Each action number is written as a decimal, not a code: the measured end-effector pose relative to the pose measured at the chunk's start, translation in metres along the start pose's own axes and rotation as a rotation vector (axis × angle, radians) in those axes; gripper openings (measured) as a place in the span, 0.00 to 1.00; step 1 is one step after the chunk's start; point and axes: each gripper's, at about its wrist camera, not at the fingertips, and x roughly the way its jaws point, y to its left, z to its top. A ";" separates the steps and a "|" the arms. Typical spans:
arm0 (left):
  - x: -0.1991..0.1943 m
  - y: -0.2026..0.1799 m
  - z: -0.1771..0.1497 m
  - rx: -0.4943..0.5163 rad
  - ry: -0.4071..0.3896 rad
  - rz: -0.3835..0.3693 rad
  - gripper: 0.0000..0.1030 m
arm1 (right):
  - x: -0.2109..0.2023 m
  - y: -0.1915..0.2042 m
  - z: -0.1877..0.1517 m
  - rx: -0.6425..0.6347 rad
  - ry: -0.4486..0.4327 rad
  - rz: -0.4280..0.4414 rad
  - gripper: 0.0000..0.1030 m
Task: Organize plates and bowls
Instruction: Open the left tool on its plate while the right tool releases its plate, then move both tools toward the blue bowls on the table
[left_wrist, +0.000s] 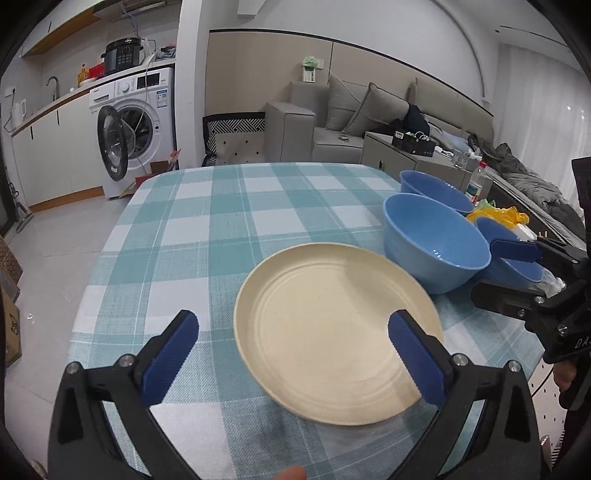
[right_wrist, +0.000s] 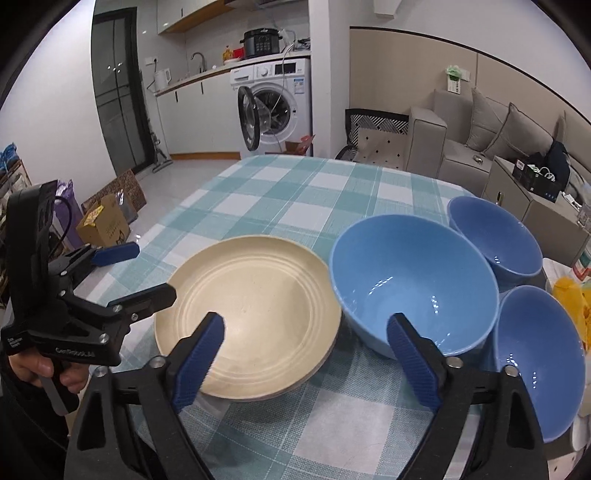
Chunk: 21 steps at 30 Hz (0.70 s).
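A cream plate (left_wrist: 332, 332) (right_wrist: 251, 317) lies on the checked tablecloth (left_wrist: 221, 221), and a grey rim shows under its near edge. Right of it stands a large light-blue bowl (left_wrist: 436, 243) (right_wrist: 410, 284), with a darker blue bowl (left_wrist: 432, 188) (right_wrist: 495, 236) behind and another blue bowl (left_wrist: 509, 266) (right_wrist: 535, 350) at the near right. My left gripper (left_wrist: 291, 321) (right_wrist: 151, 271) is open above the plate's left side, holding nothing. My right gripper (right_wrist: 306, 321) (left_wrist: 485, 271) is open over the gap between plate and large bowl, also holding nothing.
A yellow bag (left_wrist: 506, 216) (right_wrist: 569, 291) and a plastic bottle (left_wrist: 478, 181) sit past the bowls at the table's right edge. Beyond the table are a washing machine (left_wrist: 136, 129) with its door open, a grey sofa (left_wrist: 332, 122) and cardboard boxes (right_wrist: 107, 225) on the floor.
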 end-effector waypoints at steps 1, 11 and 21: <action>-0.002 -0.002 0.002 0.005 -0.003 -0.001 1.00 | -0.004 -0.004 0.001 0.013 -0.005 0.002 0.99; -0.014 -0.024 0.040 0.035 -0.051 -0.014 1.00 | -0.039 -0.041 0.019 0.084 -0.044 -0.010 0.99; -0.011 -0.055 0.072 0.094 -0.078 -0.056 1.00 | -0.085 -0.064 0.040 0.075 -0.114 -0.045 0.99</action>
